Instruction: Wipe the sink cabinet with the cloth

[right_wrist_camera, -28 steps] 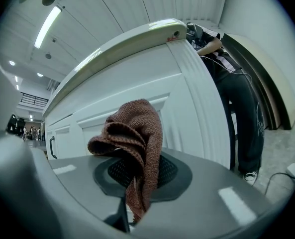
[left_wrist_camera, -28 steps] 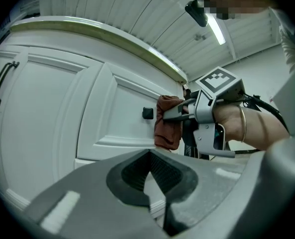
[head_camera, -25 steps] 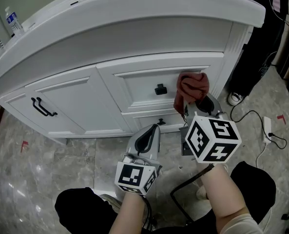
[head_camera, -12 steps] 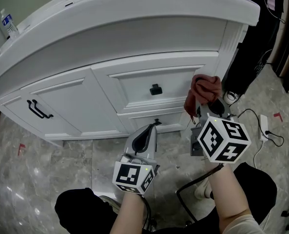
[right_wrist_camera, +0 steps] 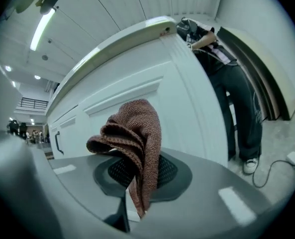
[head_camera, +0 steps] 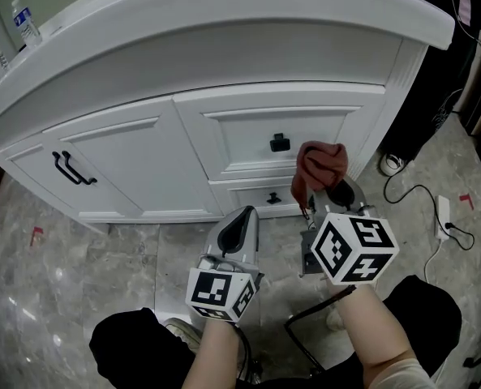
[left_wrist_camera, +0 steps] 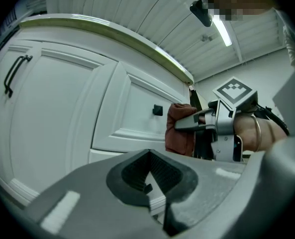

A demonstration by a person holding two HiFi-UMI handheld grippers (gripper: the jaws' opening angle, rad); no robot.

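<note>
The white sink cabinet (head_camera: pixel 143 148) fills the upper half of the head view, with a curved top and two drawers with black knobs (head_camera: pixel 280 143). A red-brown cloth (head_camera: pixel 319 164) hangs bunched from my right gripper (head_camera: pixel 331 186), which is shut on it, at the right end of the drawer fronts. The right gripper view has the cloth (right_wrist_camera: pixel 132 136) draped over the shut right gripper (right_wrist_camera: pixel 137 171), close to the cabinet face (right_wrist_camera: pixel 137 78); contact cannot be told. My left gripper (head_camera: pixel 238 229) is shut and empty, low before the lower drawer. From the left gripper (left_wrist_camera: pixel 149 176) view, the cloth (left_wrist_camera: pixel 179 128) is beside the drawer.
A black door handle (head_camera: pixel 72 170) is on the left cabinet door. A water bottle (head_camera: pixel 25 21) stands on the countertop's left end. Cables (head_camera: pixel 418 191) and a power strip (head_camera: pixel 447 213) lie on the marble floor at right, near a shoe (head_camera: pixel 390 164). A person's dark-trousered legs (right_wrist_camera: pixel 237 98) stand beside the cabinet.
My right gripper carried the cloth rightward along the drawer front, then back left toward the knob. The left gripper stayed shut in about the same place.
</note>
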